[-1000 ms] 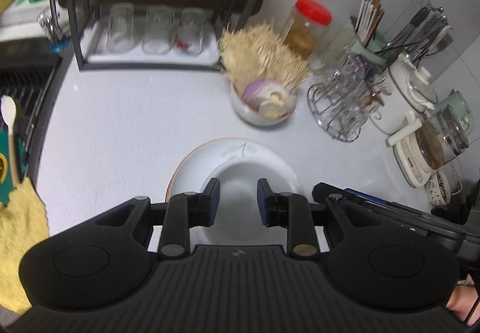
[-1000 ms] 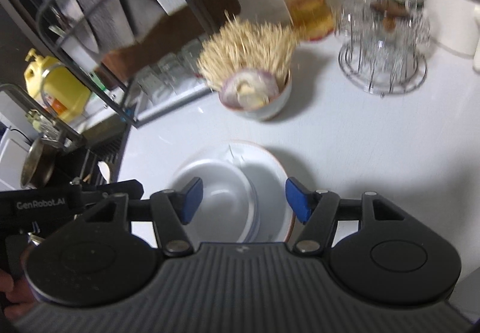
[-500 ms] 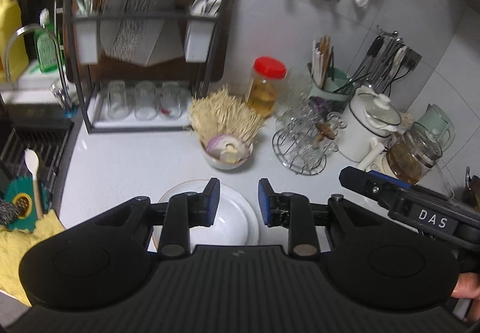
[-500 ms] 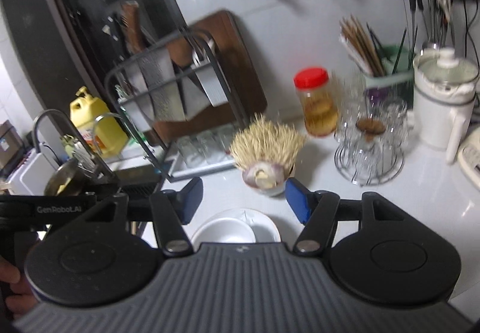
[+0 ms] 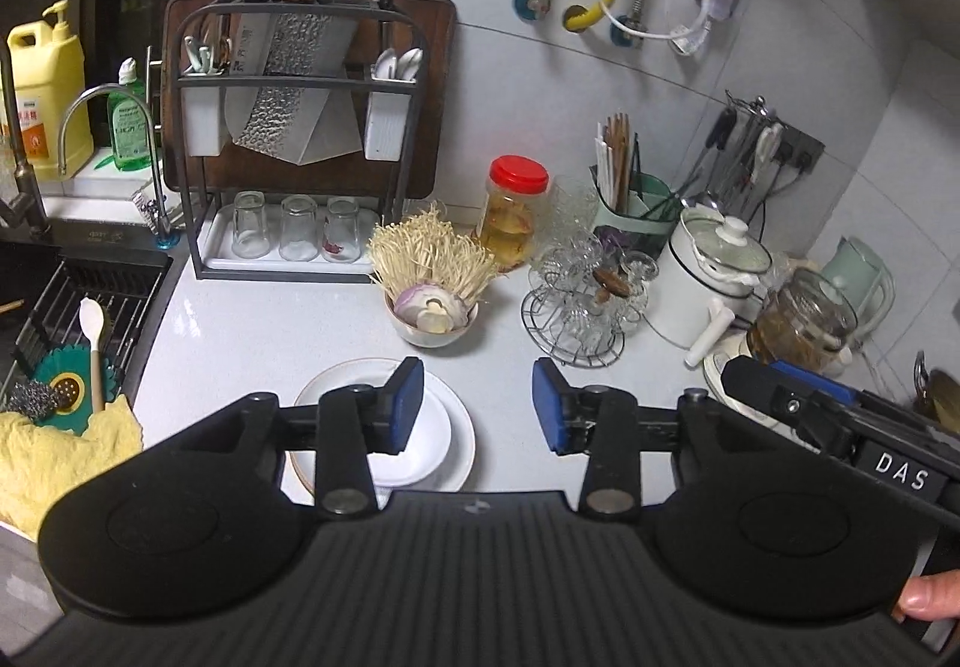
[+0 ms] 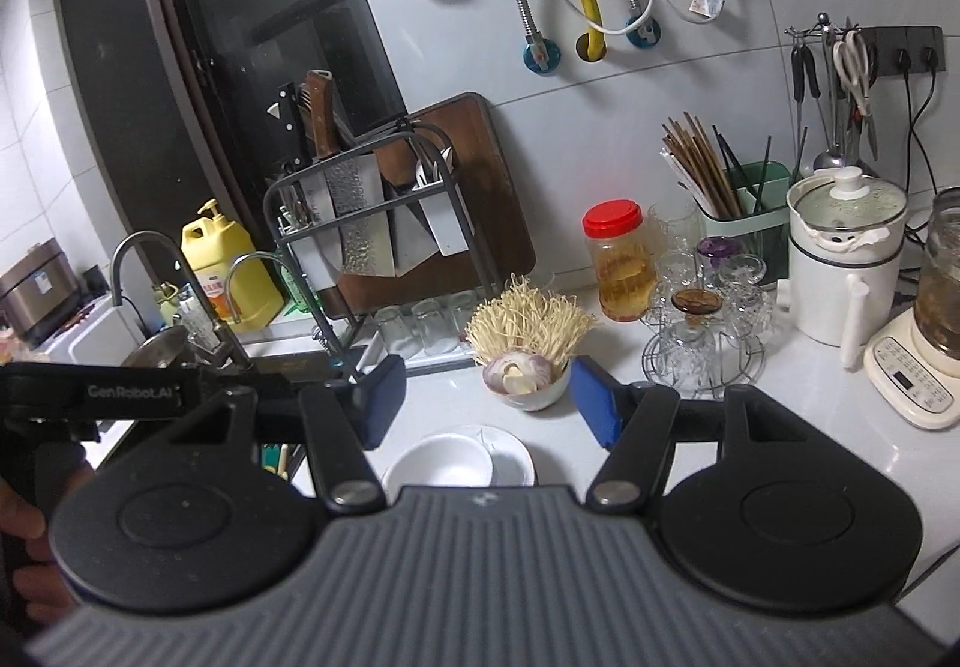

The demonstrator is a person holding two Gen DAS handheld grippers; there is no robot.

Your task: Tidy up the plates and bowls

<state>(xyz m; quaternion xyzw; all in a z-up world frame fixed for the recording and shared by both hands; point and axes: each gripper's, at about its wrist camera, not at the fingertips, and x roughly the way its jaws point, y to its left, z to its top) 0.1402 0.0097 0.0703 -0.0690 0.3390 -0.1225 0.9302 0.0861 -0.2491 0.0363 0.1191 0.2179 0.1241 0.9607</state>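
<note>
White shallow bowl (image 5: 420,445) nested on white round plate (image 5: 459,427), near counter edge, before food-filled bowl (image 5: 432,316); left gripper (image 5: 477,406) just widened, empty; right gripper (image 6: 483,400) half-spread, empty; advised: lift clear, stack untouched

One white plate (image 5: 459,436) lay on the surface (image 5: 252,331) at six o'clock, carrying one white bowl (image 5: 420,442). One bowl of vegetables (image 5: 432,316) stood at twelve o'clock from it. Three upturned glasses (image 5: 298,229) lined the rack's tray. One red-lidded jar (image 5: 515,214) stood at one o'clock.
</note>
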